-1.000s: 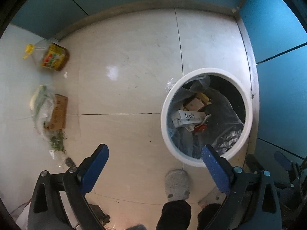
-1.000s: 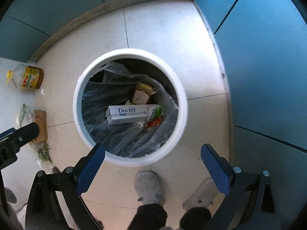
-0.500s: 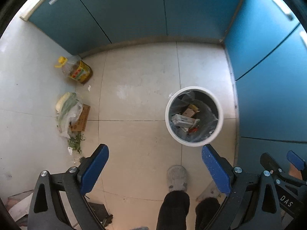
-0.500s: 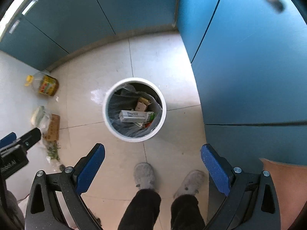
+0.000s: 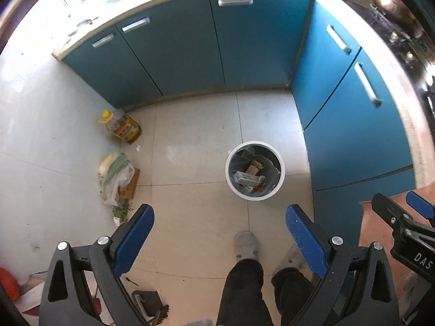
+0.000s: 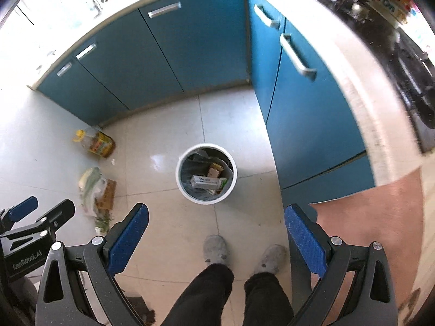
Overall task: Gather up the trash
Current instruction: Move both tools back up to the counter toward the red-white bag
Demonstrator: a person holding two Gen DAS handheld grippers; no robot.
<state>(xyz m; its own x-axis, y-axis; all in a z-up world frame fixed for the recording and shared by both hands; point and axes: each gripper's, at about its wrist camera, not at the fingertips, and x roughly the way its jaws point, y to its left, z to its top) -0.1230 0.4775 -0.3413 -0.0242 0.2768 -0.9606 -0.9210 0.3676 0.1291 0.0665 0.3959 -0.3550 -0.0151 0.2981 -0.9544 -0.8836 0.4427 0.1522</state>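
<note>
A white round trash bin (image 5: 281, 175) (image 6: 179, 175) with a dark liner stands on the tiled floor far below both grippers. Inside it lie a white "Doctor" box (image 5: 246, 178) (image 6: 204, 182), a small brown carton (image 5: 252, 168) (image 6: 213, 170) and other scraps. My left gripper (image 5: 219, 233) is open and holds nothing, high above the floor left of the bin. High over the floor in front of the bin, my right gripper (image 6: 216, 231) stands open with nothing between its blue pads.
Blue cabinets (image 5: 190, 46) (image 6: 307, 114) run along the back and right under a pale counter. By the left wall sit an oil bottle (image 5: 122, 127) (image 6: 95, 142), a plastic bag of greens (image 5: 114, 178) (image 6: 91, 187) and a cardboard box (image 5: 130, 186). The person's grey slippers (image 6: 214, 250) and dark trouser legs (image 5: 242, 293) fill the bottom.
Both grippers have risen far from the bin, which now looks much smaller. Cabinet doors, handles and the counter have come into view. Both stay open.
</note>
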